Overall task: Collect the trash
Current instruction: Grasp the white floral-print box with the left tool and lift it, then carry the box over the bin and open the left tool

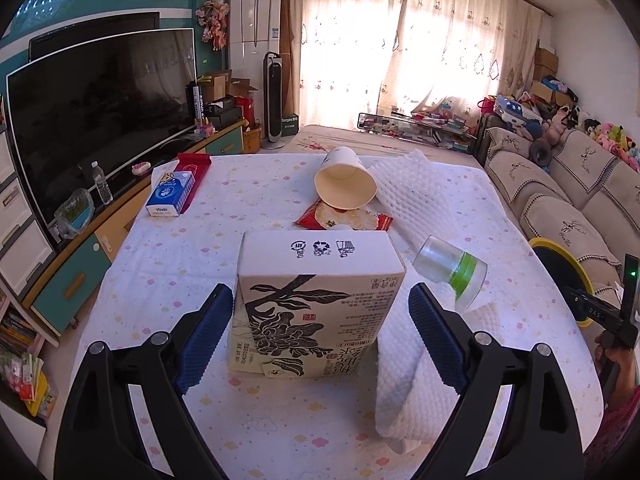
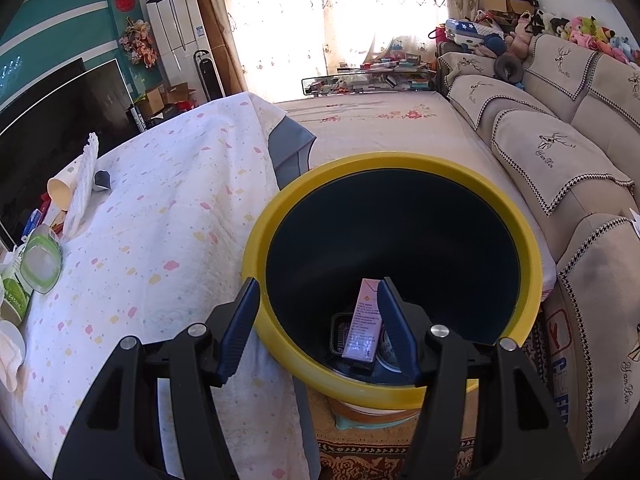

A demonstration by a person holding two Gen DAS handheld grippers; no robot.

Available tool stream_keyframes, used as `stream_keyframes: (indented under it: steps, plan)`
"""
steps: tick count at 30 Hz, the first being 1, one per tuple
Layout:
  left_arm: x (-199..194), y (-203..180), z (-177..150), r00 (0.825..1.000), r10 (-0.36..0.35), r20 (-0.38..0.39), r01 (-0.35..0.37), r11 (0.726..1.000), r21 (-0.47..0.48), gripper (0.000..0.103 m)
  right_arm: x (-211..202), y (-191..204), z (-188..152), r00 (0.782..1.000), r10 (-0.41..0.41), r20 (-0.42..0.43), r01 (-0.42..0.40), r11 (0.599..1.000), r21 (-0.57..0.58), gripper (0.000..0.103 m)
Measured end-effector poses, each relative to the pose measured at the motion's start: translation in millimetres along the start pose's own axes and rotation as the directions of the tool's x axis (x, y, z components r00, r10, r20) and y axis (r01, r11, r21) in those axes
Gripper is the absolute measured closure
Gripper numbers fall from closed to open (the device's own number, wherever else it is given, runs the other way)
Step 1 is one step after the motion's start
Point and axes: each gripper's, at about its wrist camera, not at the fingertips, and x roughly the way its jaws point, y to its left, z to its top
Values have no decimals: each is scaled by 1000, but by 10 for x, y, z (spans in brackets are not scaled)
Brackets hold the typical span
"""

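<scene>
The left hand-held gripper (image 1: 322, 310) stands open astride a beige printed carton (image 1: 316, 300) on the worktop (image 1: 168, 264), its blue pads beside the carton's sides; beyond lie a green-lidded clear jar (image 1: 450, 270), a red wrapper (image 1: 344, 220) and a tipped paper cup (image 1: 344, 182). The right hand-held gripper (image 2: 316, 300) hangs open over the yellow-rimmed bin (image 2: 400, 164), where a pink carton (image 2: 362, 322) lies inside.

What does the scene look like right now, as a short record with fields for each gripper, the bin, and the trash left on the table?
left gripper: open, jaws either side of the tea carton, not clamped
right gripper: open, empty, above the bin
bin: yellow rim, beside the table, holds a pink carton
trash on table: paper cup on its side, plastic jar, paper towel, red wrapper, foam net
</scene>
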Motion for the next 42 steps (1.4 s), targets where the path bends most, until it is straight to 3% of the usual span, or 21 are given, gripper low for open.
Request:
stream_keyframes:
  steps: [8, 9, 11, 12, 17, 24, 32, 42]
  plan:
    - [121, 31, -15, 1000, 19, -20, -19, 1000, -10, 15, 37, 5, -18, 1000, 3, -11, -3, 1000, 0, 45]
    - [131, 25, -14, 1000, 23, -18, -23, 1000, -8, 17, 41, 7, -21, 1000, 4, -12, -4, 1000, 2, 45]
    - [112, 28, -12, 1000, 17, -4, -17, 1000, -6, 31, 39, 10, -25, 1000, 7, -12, -7, 1000, 3, 45]
    - [96, 35, -4, 1000, 9, -3, -9, 1000, -7, 31, 35, 12, -26, 1000, 8, -12, -8, 1000, 3, 45]
    - [-145, 73, 91, 998, 44, 49, -45, 999, 4, 31, -18, -6, -24, 1000, 19, 0, -19, 1000, 10, 45]
    - [-598, -61, 237, 994, -27, 105, 26, 1000, 10, 31, -219, -59, -5, 998, 18, 53, -19, 999, 26, 45]
    - [-652, -853, 347, 975, -207, 82, 198, 974, 105, 31, -619, -166, 9, 990, -59, 130, 64, 997, -31, 45]
    - [-152, -2393, 427, 922, -387, -25, 381, 890, 249, 31, -1060, -600, -70, 975, -136, 177, 142, 990, -23, 43]
